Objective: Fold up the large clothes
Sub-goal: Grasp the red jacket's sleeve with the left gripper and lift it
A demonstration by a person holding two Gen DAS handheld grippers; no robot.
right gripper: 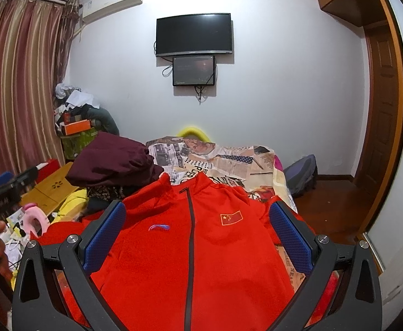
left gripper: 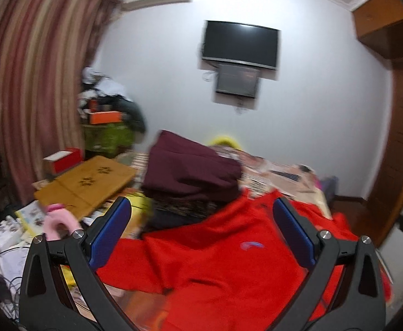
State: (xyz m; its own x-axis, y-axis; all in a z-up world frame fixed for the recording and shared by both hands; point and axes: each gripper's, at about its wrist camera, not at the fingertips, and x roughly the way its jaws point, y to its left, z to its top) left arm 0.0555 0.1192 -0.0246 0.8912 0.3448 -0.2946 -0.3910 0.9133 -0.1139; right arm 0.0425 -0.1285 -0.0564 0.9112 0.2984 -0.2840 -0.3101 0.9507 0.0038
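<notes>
a red jacket (right gripper: pixel 201 248) lies spread front-up on the bed, collar toward the far wall, its dark zipper (right gripper: pixel 190 237) running down the middle with a small flag patch (right gripper: pixel 231 217) on one side of the chest and a blue logo (right gripper: pixel 158 227) on the other. the right gripper (right gripper: pixel 198 231) hangs above the chest with its blue-padded fingers (right gripper: pixel 105 234) spread wide — nothing between them. the left gripper (left gripper: pixel 201 231) is likewise spread wide and empty, over the jacket's logo side near a sleeve; that view is blurred. just beyond the collar sits a heap of maroon clothing (right gripper: pixel 113 162), touching the jacket's shoulder, on a newspaper-print bedsheet (right gripper: pixel 229 160). a wooden folding table (left gripper: pixel 88 184) lies on the cluttered side by the striped curtain (right gripper: pixel 16 82). a black tv (right gripper: pixel 193 34) with a smaller screen (right gripper: pixel 193 71) beneath hangs on the wall.
</notes>
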